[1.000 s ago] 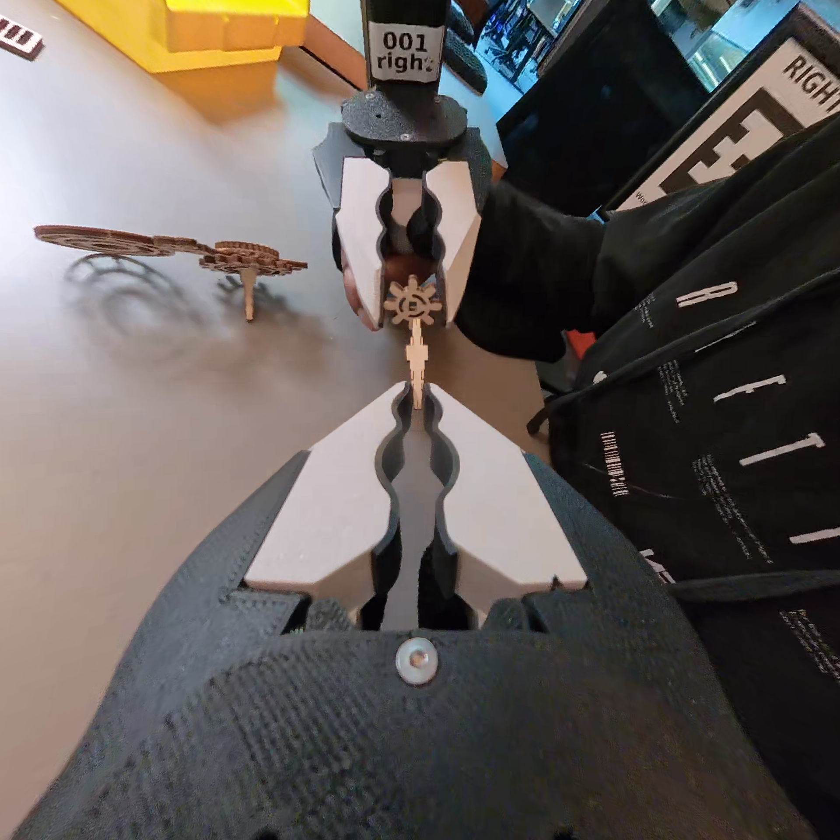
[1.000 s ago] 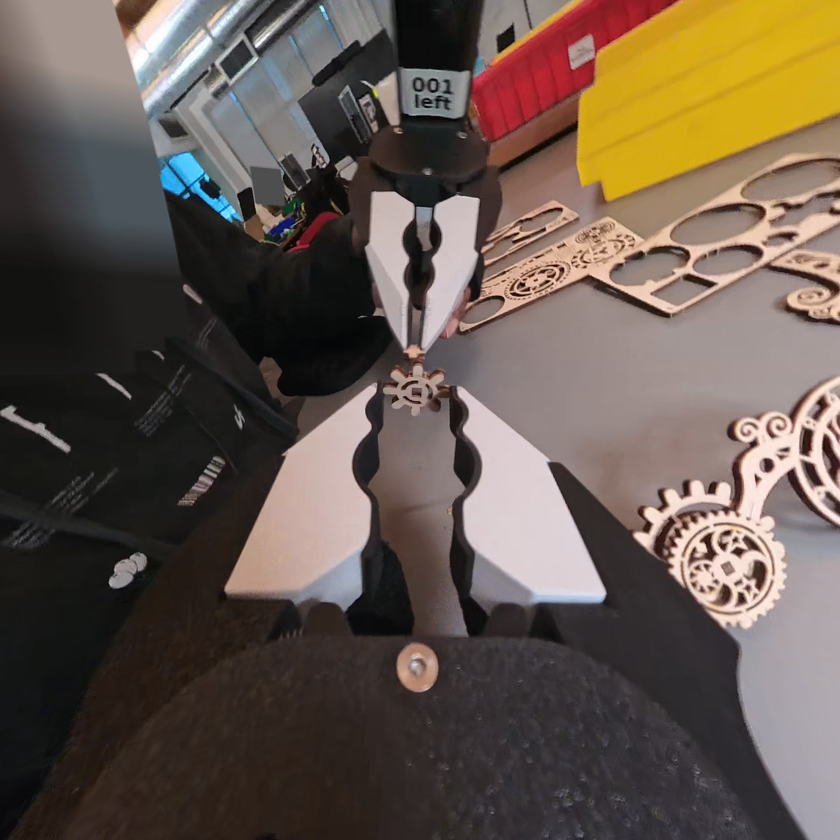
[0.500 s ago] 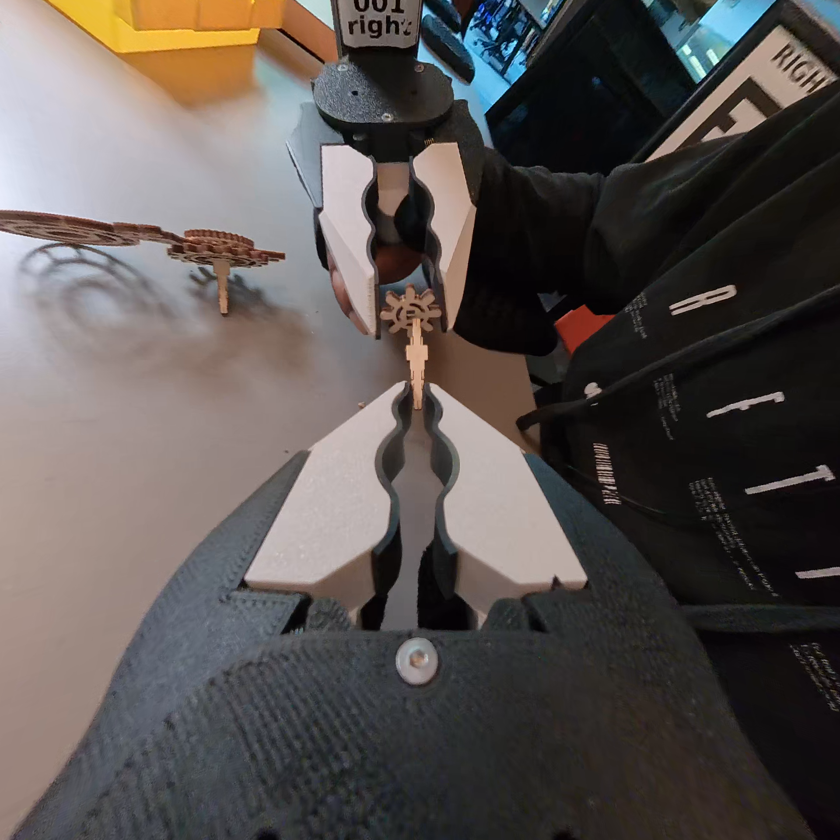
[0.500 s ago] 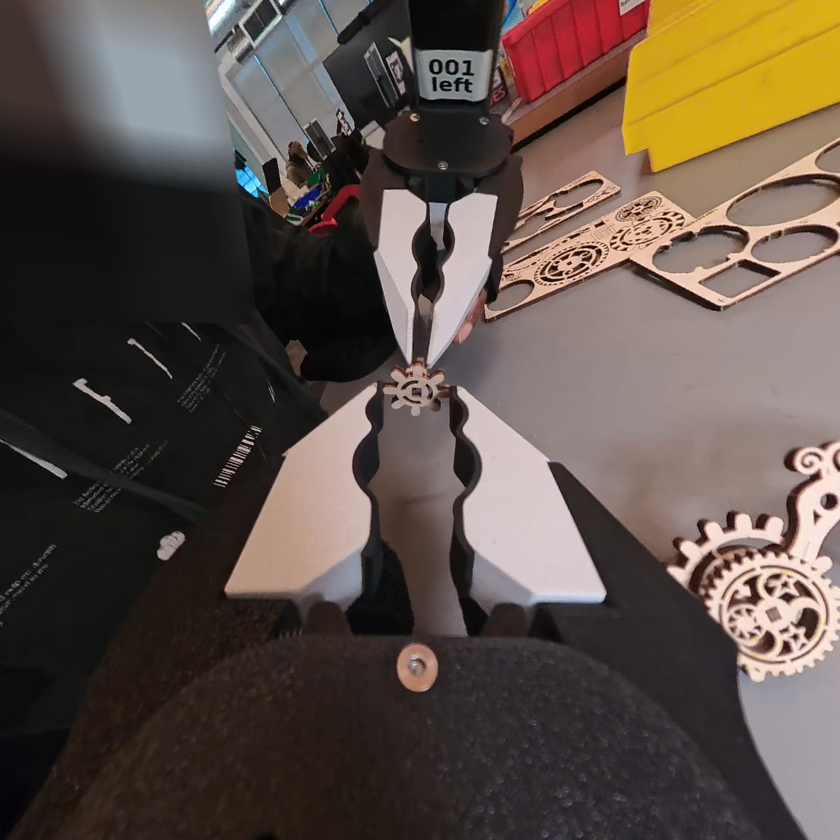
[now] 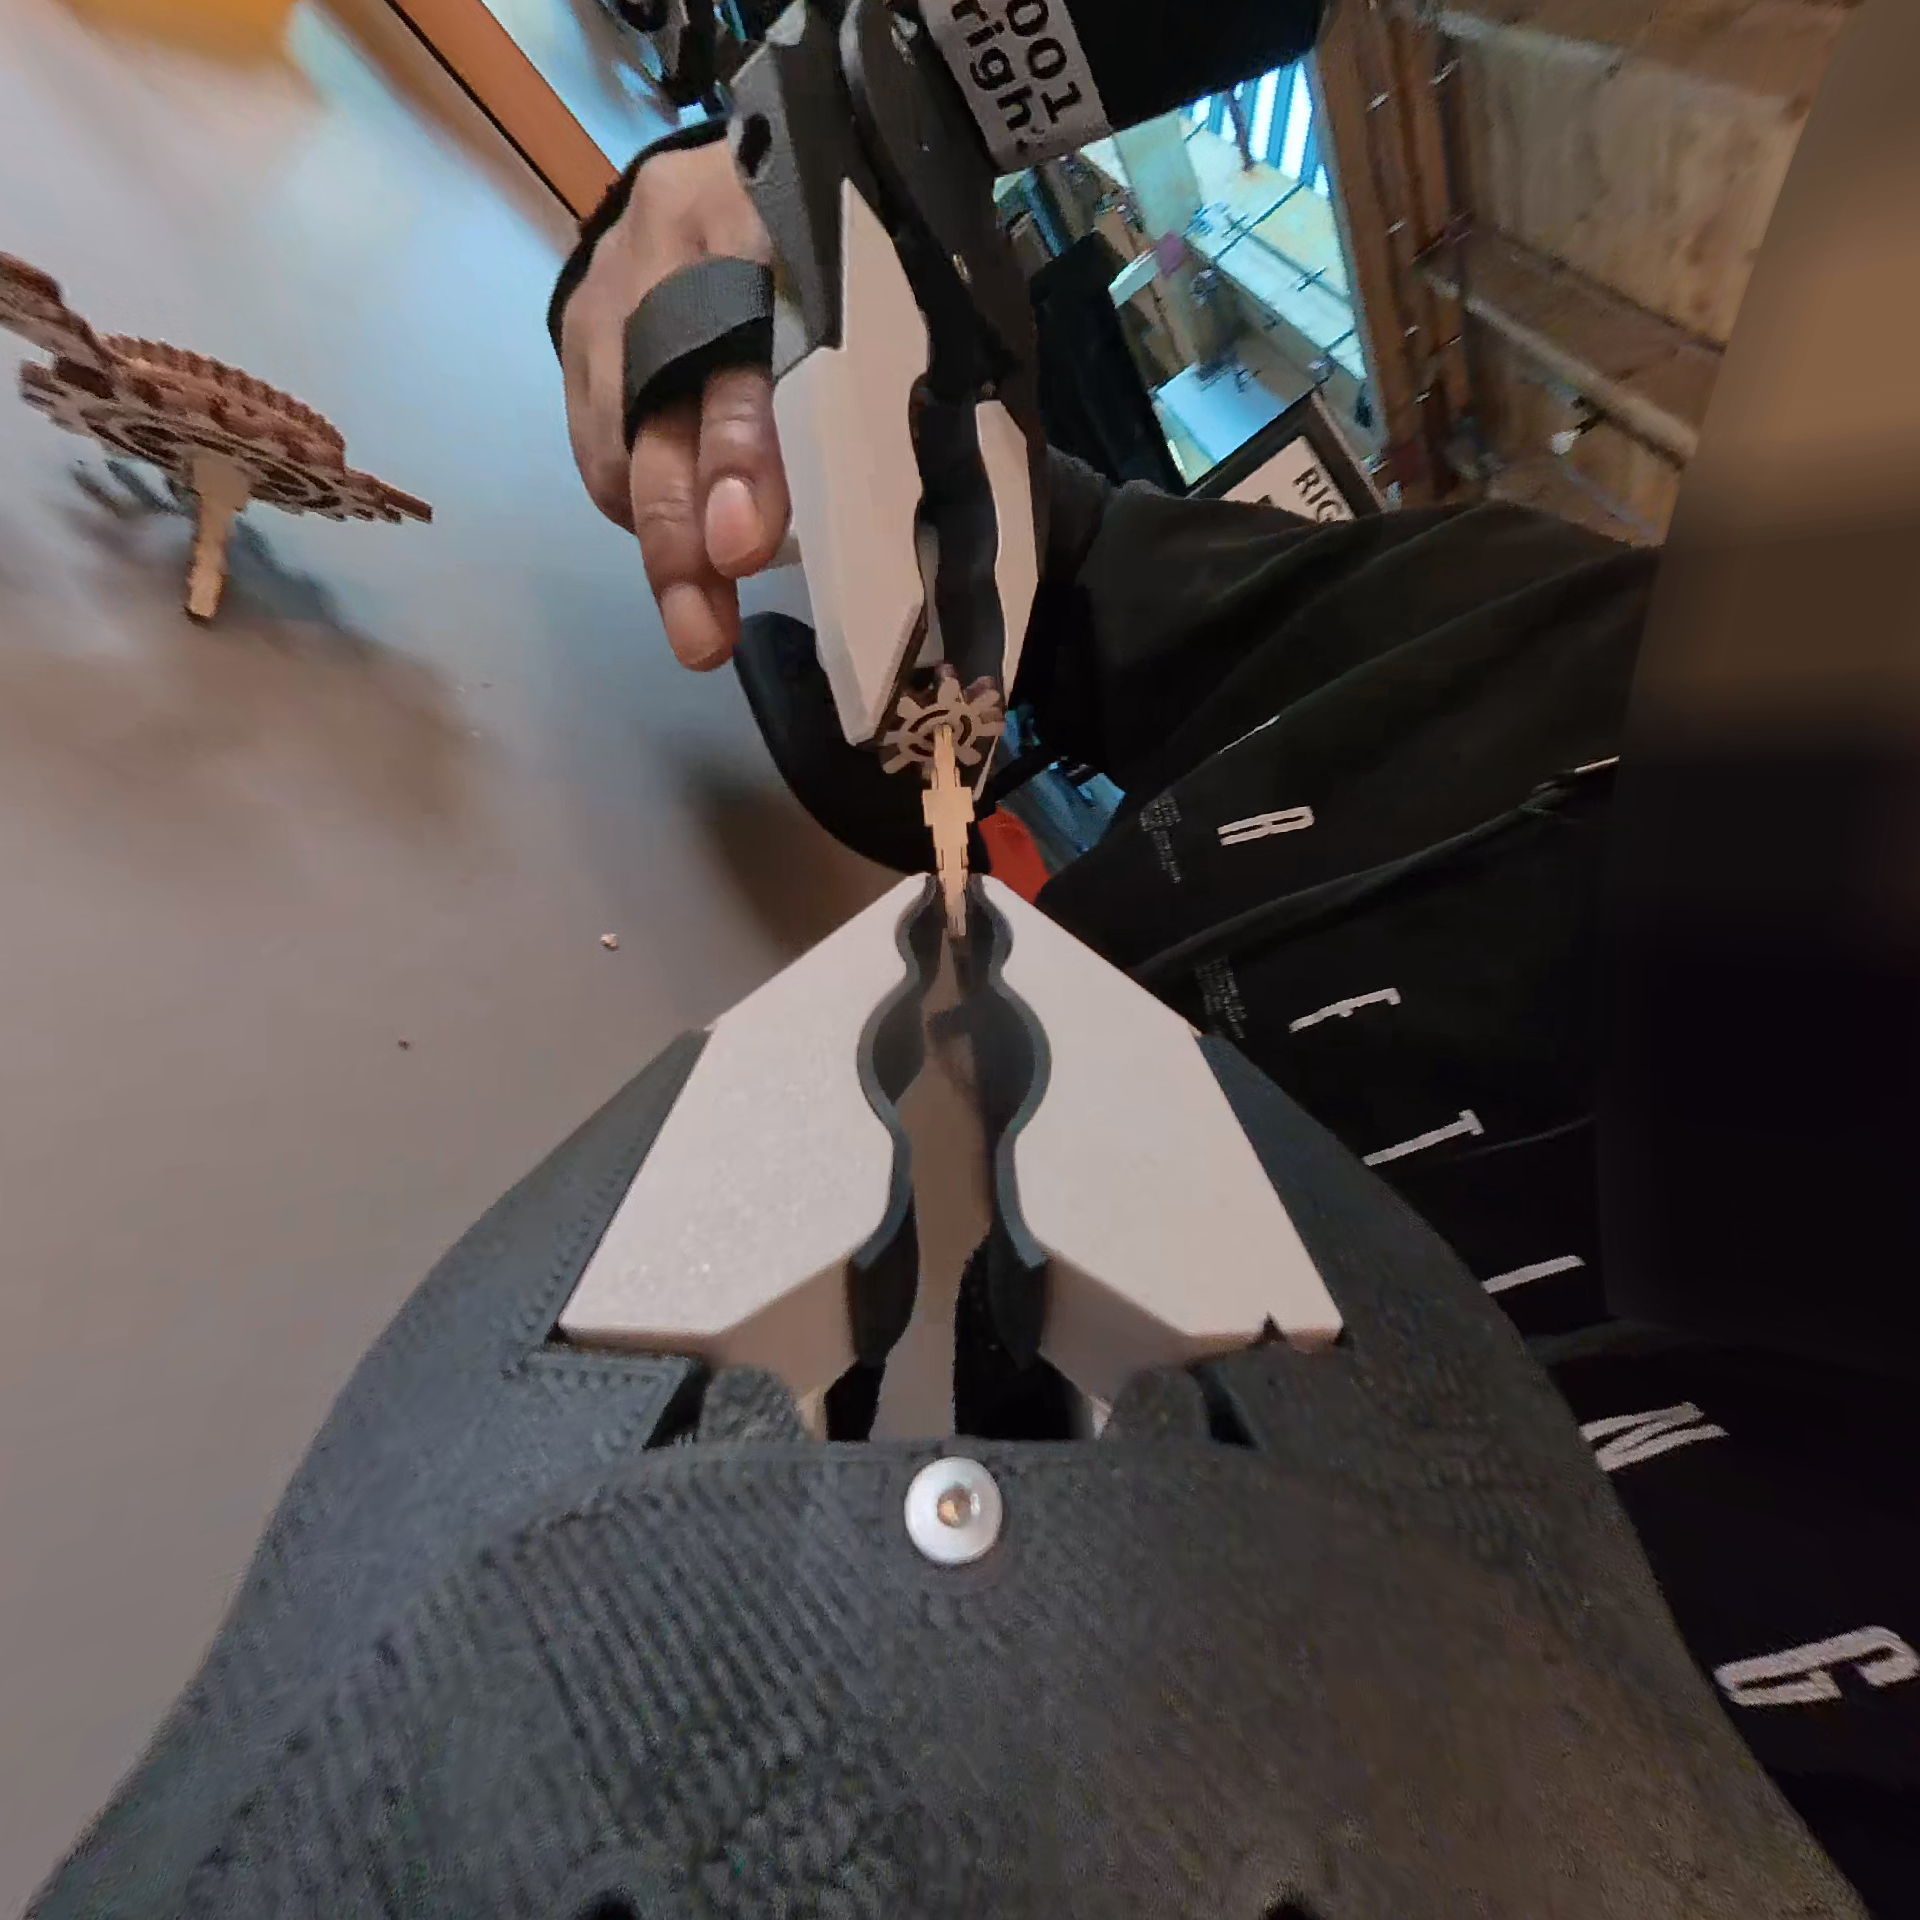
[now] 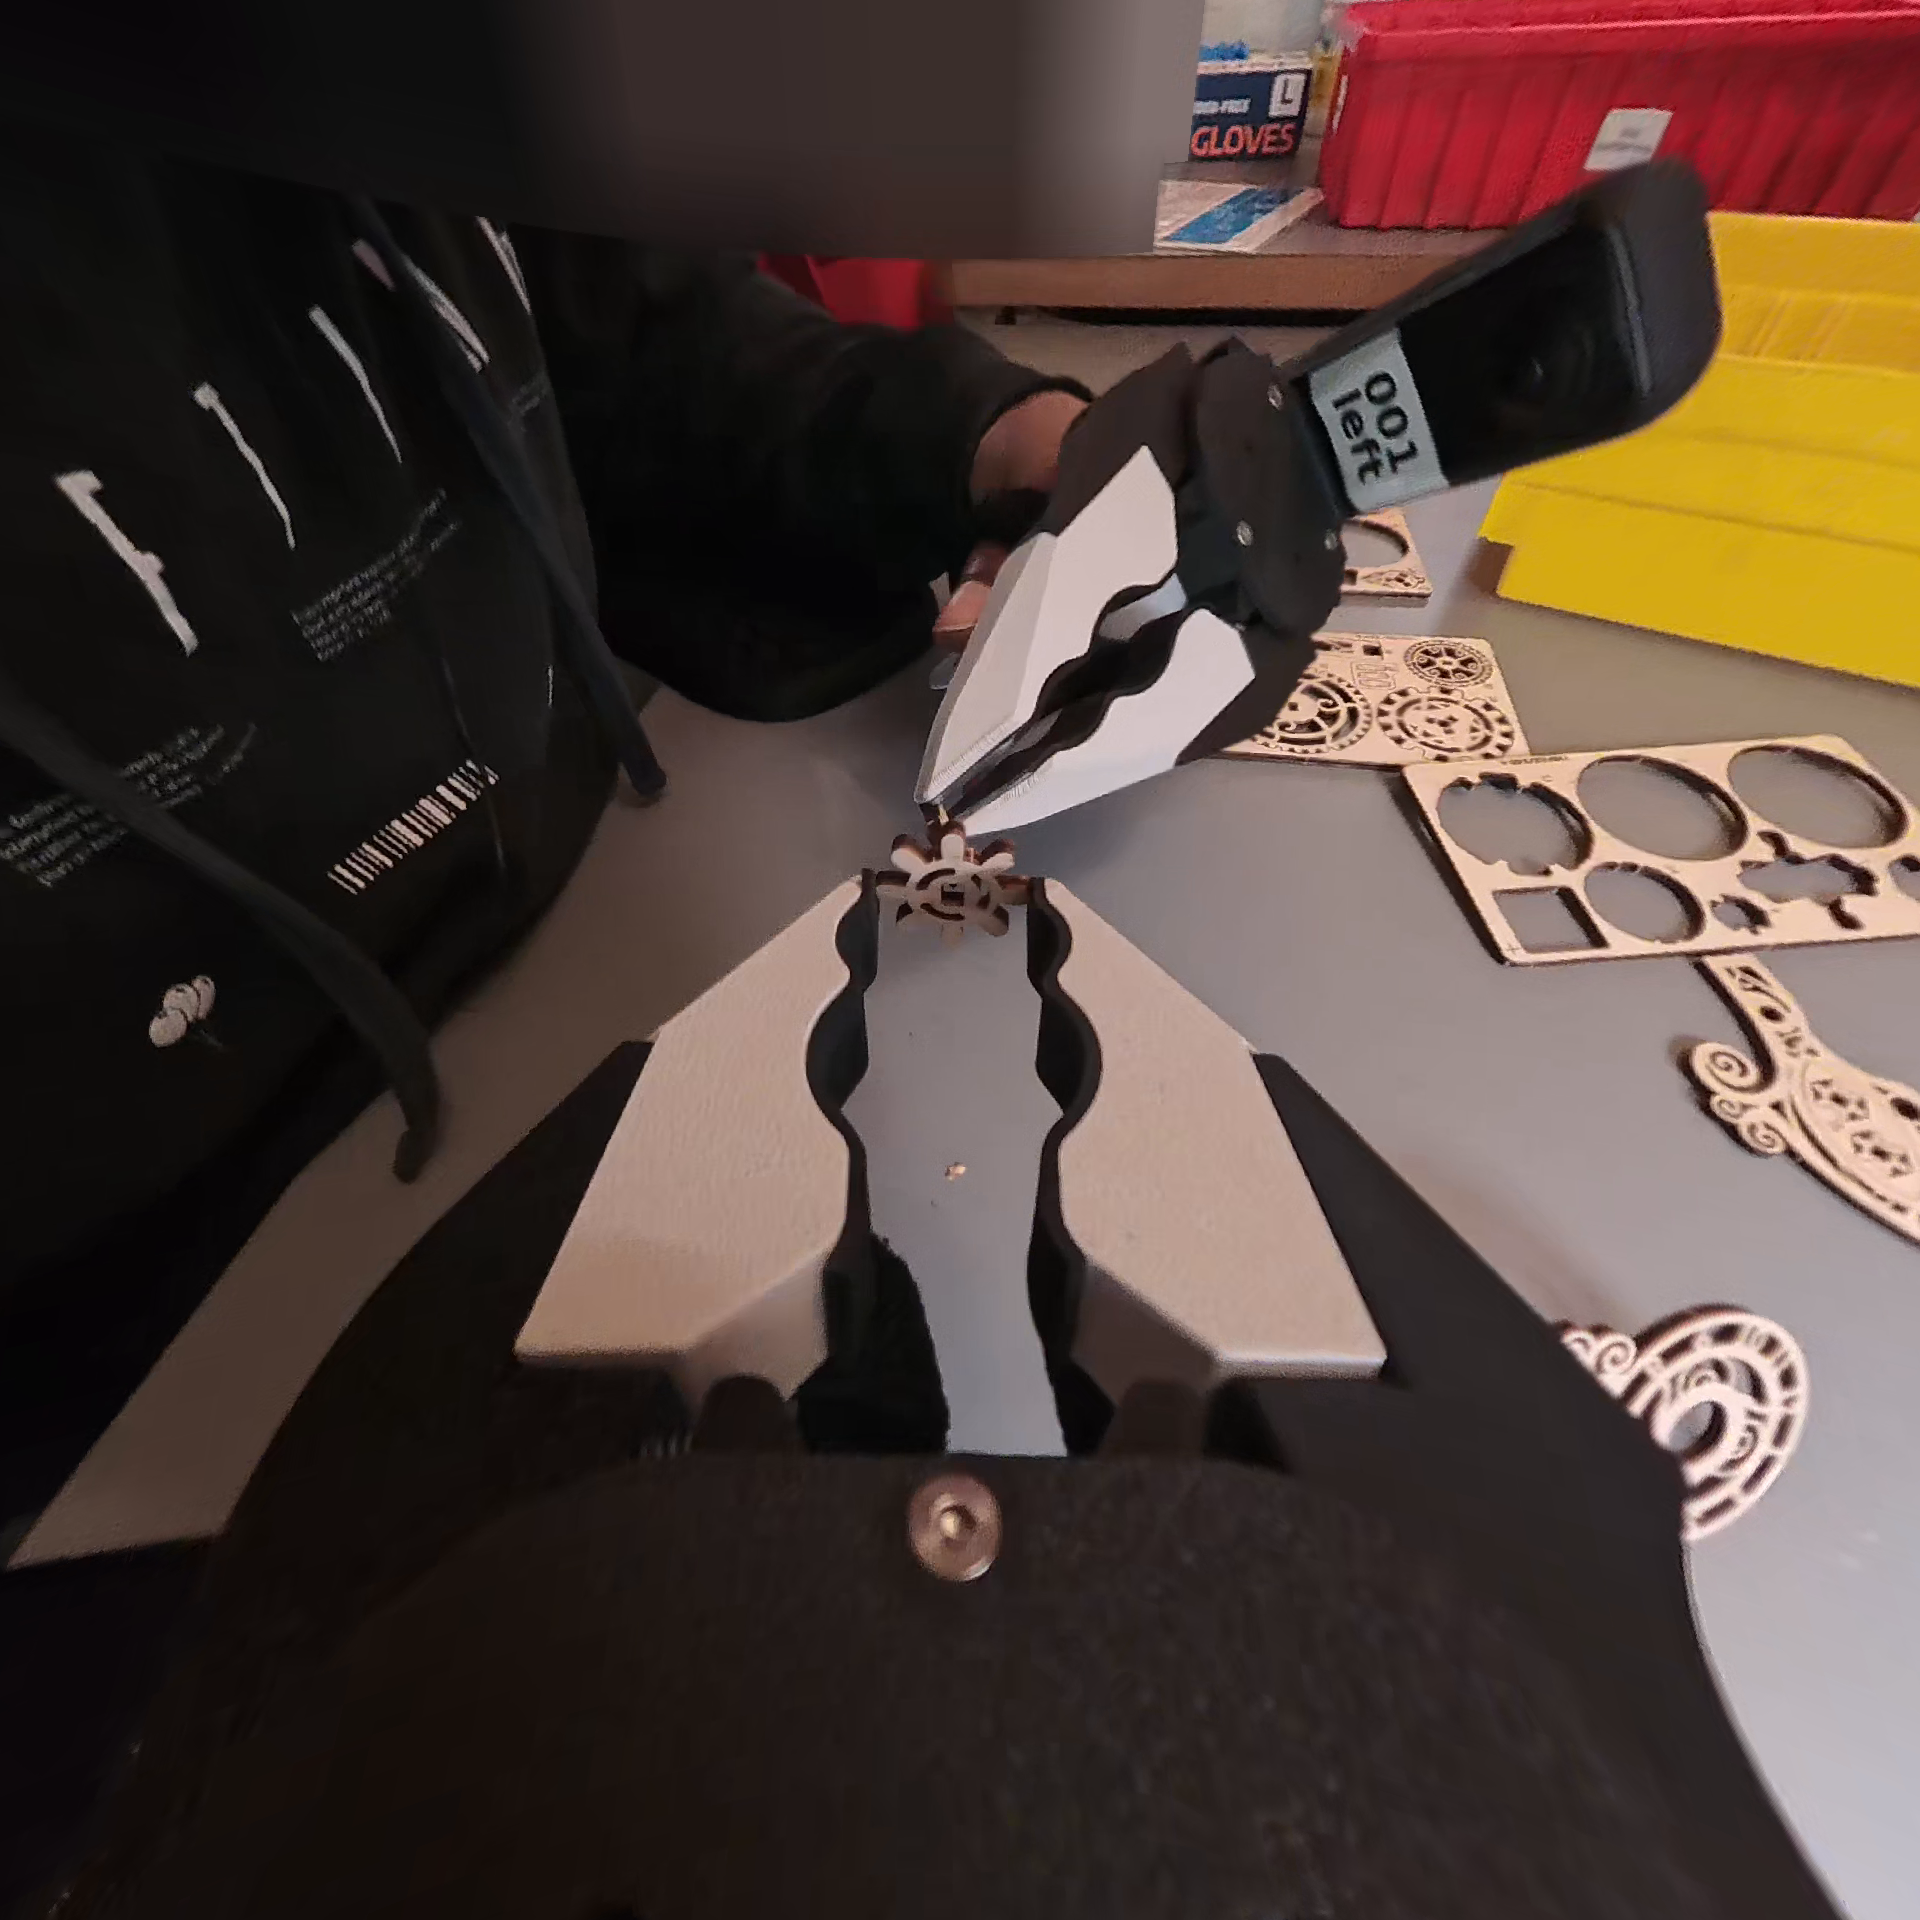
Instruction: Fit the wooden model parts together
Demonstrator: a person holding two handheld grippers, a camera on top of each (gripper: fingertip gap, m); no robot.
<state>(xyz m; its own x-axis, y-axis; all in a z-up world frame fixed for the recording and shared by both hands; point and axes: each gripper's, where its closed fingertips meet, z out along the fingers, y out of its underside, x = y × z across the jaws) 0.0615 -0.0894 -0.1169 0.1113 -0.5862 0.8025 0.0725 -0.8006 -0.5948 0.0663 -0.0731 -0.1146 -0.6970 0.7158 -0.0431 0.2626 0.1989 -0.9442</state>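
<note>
In your left wrist view, your left gripper (image 5: 954,902) has its pale grey fingers pinched nearly together on the lower end of a thin, notched, light wooden axle pin (image 5: 948,831). The pin stands up from the fingertips, and its top sits in the centre hole of a small pale wooden gear with rounded teeth (image 5: 940,722). Your right gripper (image 5: 935,681) reaches in from above and clamps that gear at its tips; your hand (image 5: 675,416), with a black strap over one finger, shows beside it. To the left, on the grey-brown tabletop (image 5: 260,935), a brown laser-cut gear assembly (image 5: 208,436) is propped on a short wooden peg, well apart from both grippers. Your black printed sweatshirt (image 5: 1403,987) fills the right side.

In your right wrist view, the right gripper (image 6: 948,902) holds the small gear (image 6: 948,902) by its edges between the two fingertips, the fingers set partly apart to the gear's width. The left gripper (image 6: 961,812) comes in tilted from the upper right, its tips just above the gear; the pin is mostly hidden here. On the grey table (image 6: 1299,935) to the right lie flat pale plywood sheets with round cut-outs (image 6: 1662,852), ornate scroll-cut wooden pieces (image 6: 1818,1132), and a yellow plastic bin (image 6: 1766,468) farther back.
</note>
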